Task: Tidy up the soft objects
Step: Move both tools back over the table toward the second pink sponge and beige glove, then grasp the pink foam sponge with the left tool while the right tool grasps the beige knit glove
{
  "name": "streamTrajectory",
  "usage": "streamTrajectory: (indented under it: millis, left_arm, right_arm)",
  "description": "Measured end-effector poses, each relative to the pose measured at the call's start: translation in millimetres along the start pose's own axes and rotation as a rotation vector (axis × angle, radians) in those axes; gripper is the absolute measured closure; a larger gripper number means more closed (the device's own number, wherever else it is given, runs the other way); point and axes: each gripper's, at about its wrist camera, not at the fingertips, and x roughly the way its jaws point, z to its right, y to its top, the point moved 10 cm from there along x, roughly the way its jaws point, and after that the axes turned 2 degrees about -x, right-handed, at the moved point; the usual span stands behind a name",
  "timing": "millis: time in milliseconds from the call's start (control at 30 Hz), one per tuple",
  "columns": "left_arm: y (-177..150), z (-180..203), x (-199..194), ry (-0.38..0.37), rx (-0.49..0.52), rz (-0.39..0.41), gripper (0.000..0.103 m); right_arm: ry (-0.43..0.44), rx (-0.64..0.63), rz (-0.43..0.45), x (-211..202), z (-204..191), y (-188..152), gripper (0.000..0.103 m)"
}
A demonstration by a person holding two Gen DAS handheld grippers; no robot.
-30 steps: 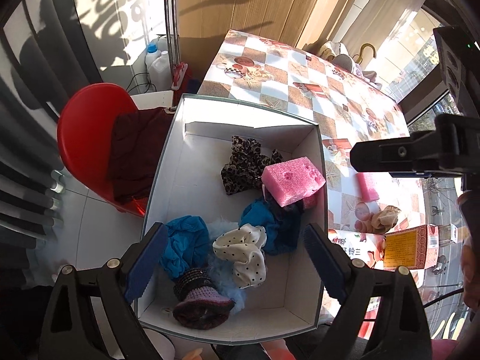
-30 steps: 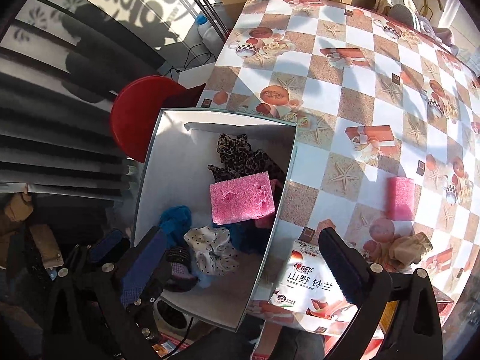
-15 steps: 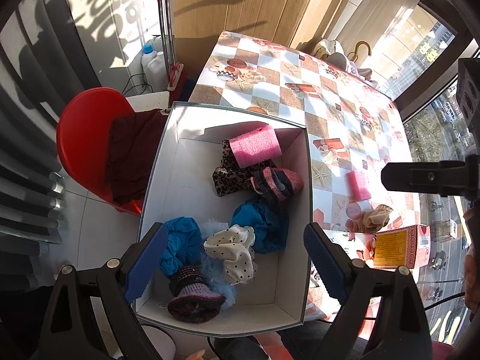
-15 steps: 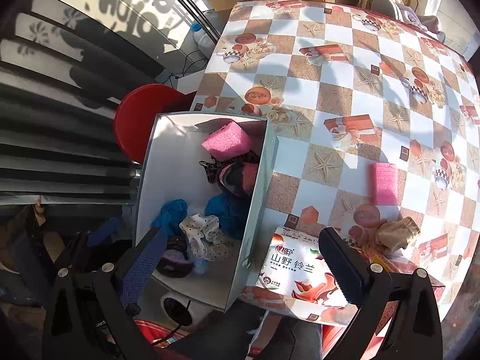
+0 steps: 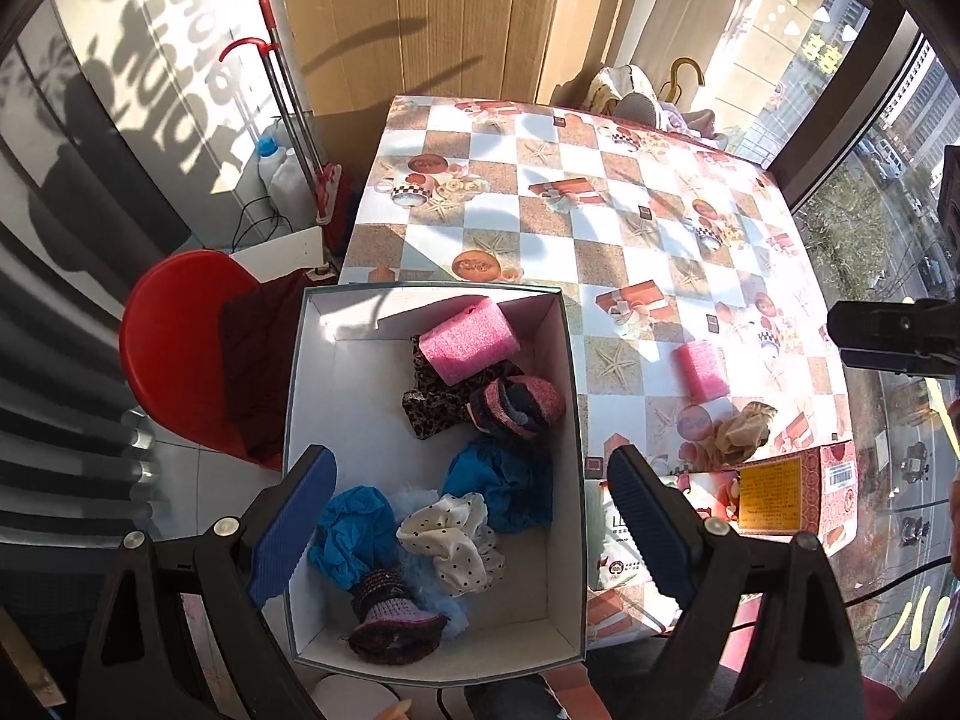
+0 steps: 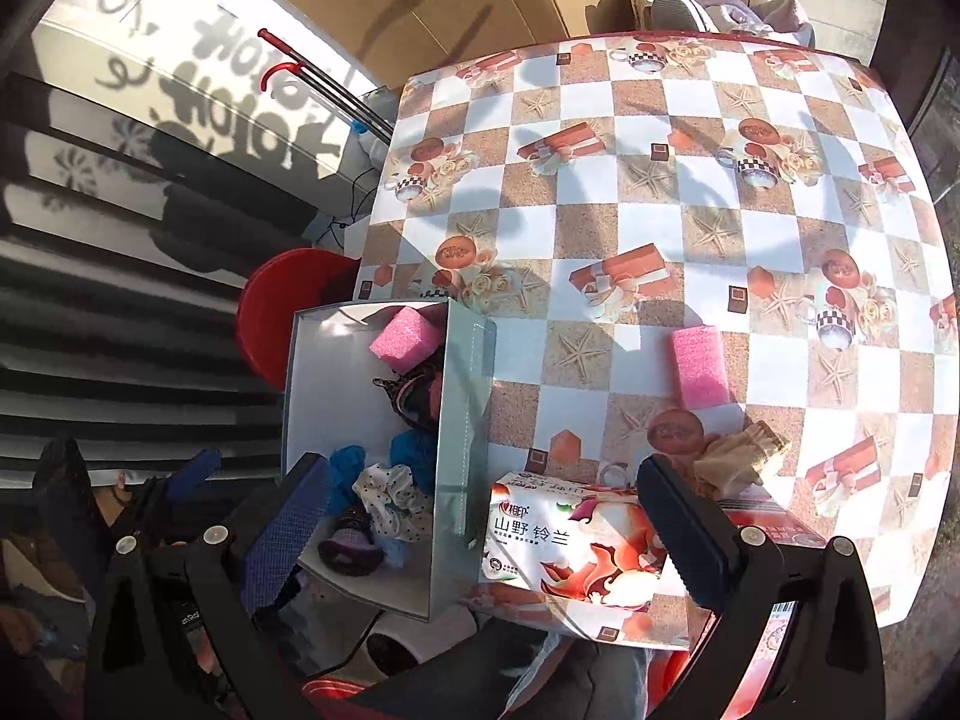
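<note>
From the right wrist view the white box's (image 6: pixel 465 462) near wall hides most of what lies inside it, and the left gripper (image 6: pixel 180 474) shows only as a dark shape beyond the box. Over the box, the left gripper (image 5: pixel 471 525) hangs with jaws spread wide and nothing between them; a pink foam block (image 5: pixel 468 343) lies at the box's far end. The right gripper (image 6: pixel 480 531) is spread too, empty, above a tissue pack (image 6: pixel 570 546) beside the box. A second pink foam block (image 6: pixel 699 365) lies on the checkered tablecloth (image 6: pixel 630 180), well right of the box.
</note>
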Motion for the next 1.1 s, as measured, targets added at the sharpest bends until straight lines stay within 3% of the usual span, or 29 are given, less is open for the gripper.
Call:
streamTrajectory:
  millis: [300, 400, 533, 800, 933, 1100]
  left_arm:
    - [27.3, 93.1, 39.4, -0.077, 0.198, -0.058, 0.009]
    - [27.6, 129.9, 61.7, -0.093, 0.28, -0.104, 0.009]
    - [20.6, 176.4, 103.9, -0.13, 0.343, -0.226, 0.009]
    - [9.3, 221.8, 196.4, -0.103, 0.261, -0.433, 0.009]
    - [6.3, 233.1, 231.0, -0.08, 0.197, -0.492, 0.009]
    - [-0.1, 241.8, 259.2, -0.042, 0.166, -0.534, 0.009]
  right_arm:
    - [-0.091, 0.29, 0.07, -50.6, 129.9, -16.9, 0.001]
    - [-0.126, 0.372, 0.05, -52.8, 173.2, -32.5, 0.001]
    - [-0.151, 0.433, -0.007, -37.8, 216.1, -49.1, 0.001]
    - [-0.056, 0.365, -0.213, 30.2, 234.4, -55.4, 0.001]
    - [-0.012, 0.299, -0.3, 61.5, 231.3, -55.0, 0.001]
    - [0.038, 0.263, -0.345, 75.4, 231.7, -61.5, 0.001]
